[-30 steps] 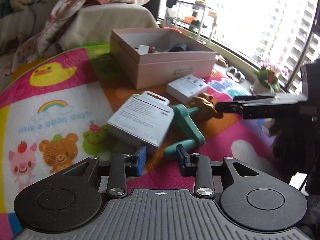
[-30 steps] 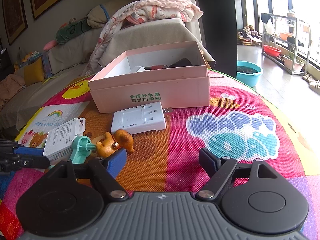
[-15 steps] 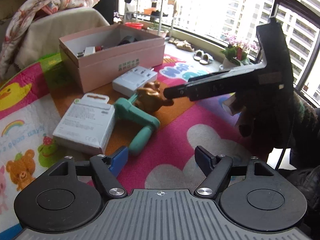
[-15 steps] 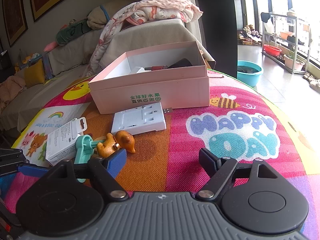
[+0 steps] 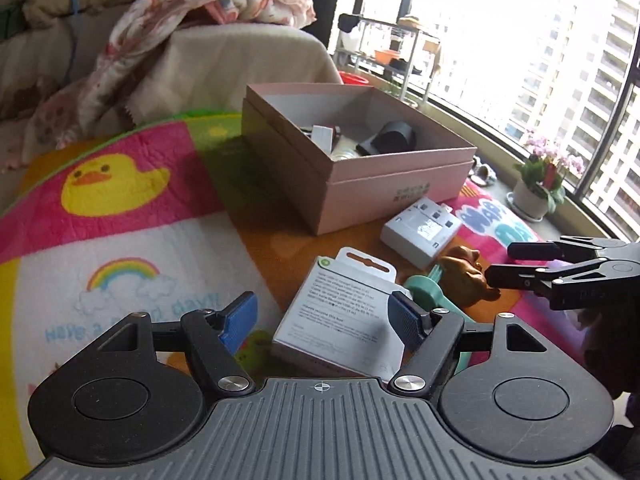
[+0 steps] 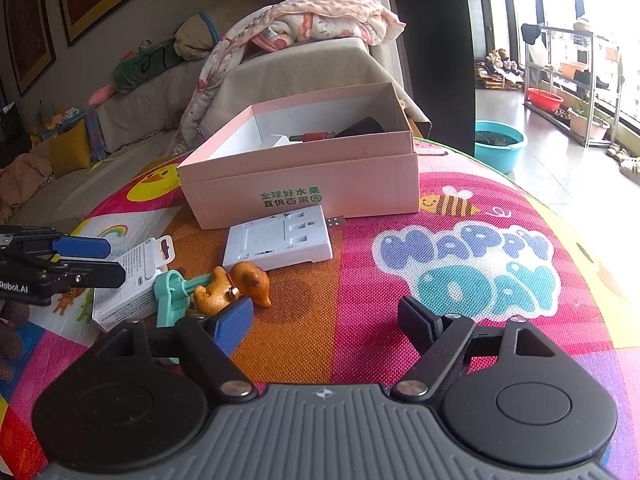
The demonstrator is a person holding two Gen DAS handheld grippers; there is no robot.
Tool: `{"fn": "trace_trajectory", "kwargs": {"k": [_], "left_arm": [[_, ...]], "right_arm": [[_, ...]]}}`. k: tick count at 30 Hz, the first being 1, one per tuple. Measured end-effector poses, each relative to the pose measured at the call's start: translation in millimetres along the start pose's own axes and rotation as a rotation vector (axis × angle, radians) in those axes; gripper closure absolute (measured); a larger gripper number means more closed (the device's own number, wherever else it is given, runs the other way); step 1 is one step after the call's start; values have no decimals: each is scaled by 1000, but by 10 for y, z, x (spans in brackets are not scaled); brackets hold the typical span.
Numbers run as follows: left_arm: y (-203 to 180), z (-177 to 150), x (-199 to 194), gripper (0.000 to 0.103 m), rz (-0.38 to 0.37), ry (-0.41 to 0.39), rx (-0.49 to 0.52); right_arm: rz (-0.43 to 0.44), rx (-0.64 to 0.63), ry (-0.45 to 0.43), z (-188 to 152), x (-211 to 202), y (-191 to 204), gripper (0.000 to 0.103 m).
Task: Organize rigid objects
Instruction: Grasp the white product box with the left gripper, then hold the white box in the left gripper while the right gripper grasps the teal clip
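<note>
An open pink box sits on the colourful mat with small items inside. In front of it lie a white flat device, a brown animal toy, a teal plastic clamp and a white retail package. My left gripper is open just short of the package, with nothing between its fingers. My right gripper is open over bare mat, its left finger close to the brown toy.
A sofa with a patterned blanket stands behind the mat. By the window are a potted plant and a metal rack. A teal basin stands on the floor past the mat's far edge.
My left gripper's jaws have gone from narrow to wide apart. Its view swung right toward the window, then back left over the package. The right gripper has kept still.
</note>
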State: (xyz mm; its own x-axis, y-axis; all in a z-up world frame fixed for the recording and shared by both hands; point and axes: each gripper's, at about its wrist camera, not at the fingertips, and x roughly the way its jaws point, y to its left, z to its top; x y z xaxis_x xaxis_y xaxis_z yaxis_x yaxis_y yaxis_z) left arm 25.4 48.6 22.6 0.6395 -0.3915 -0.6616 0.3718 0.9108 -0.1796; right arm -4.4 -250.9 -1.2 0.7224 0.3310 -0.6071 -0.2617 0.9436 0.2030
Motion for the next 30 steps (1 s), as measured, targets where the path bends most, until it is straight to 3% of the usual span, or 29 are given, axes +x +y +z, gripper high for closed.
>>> {"fn": "trace_trajectory", "kwargs": {"k": [4,9,17,20,24,26,30], "left_arm": [[-185,-104,-8,25,-31,29,74],[-399,-184,35,25,29,37,150],[-450,-241,113,28,75,3,129],[-392,-313,20,29,102,-23,70],[-235,-430,-113,28,218,-60,-27],[-194,-480,-159,28,218,-77,-63],[-271,-512,-140,29,255,-79,-23]], "right_arm": [[0,-1,0,-1,0,0,22],[1,-2,1,2,-2,4,22],[1,-3,1,1,-4,2,22],[-1,-1,0,1,-4,4,22],[-23,-15,-2,4,-23,36,22],[-38,-45,-26,0,-71,95,22],[-11,-113,-67,17,-199,288,22]]}}
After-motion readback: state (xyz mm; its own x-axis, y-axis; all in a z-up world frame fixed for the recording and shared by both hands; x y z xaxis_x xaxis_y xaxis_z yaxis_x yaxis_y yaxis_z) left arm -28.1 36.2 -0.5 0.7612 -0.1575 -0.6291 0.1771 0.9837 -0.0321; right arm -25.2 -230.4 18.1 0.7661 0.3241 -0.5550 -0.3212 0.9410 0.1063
